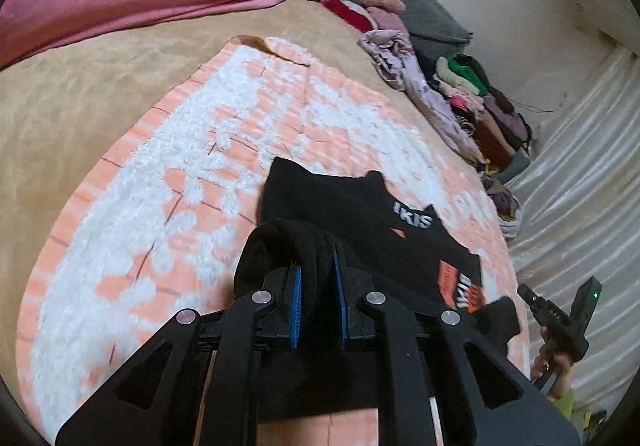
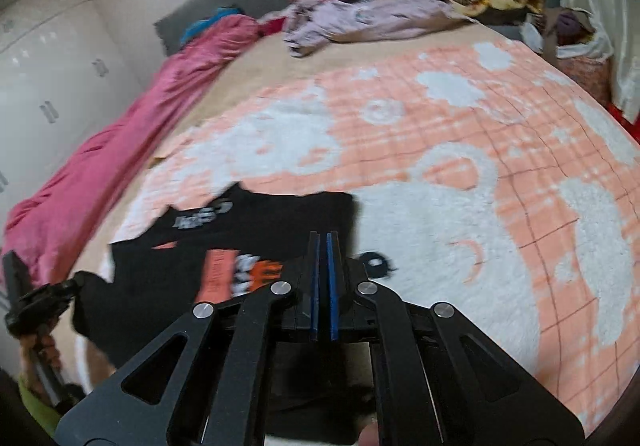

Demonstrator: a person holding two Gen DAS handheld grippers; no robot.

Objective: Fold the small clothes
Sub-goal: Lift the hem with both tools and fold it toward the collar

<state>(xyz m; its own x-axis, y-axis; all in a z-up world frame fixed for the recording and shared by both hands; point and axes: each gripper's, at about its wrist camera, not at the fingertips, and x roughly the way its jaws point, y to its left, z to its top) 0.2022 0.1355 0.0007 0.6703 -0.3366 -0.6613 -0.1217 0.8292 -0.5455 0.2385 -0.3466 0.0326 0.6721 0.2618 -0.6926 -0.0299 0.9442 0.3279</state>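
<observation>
1. The left tongs (image 1: 317,278) are clenched on a thick bunch of the black shirt (image 1: 360,222).
2. The right tongs (image 2: 322,246) are pressed together, apparently pinching the shirt's (image 2: 256,222) other lower corner; the cloth between them is hidden.
3. The shirt lies on the peach blanket (image 1: 160,174) near the bed's front edge.
4. To fold it well, carry both corners level and together, and lay them squarely on the collar end.
</observation>
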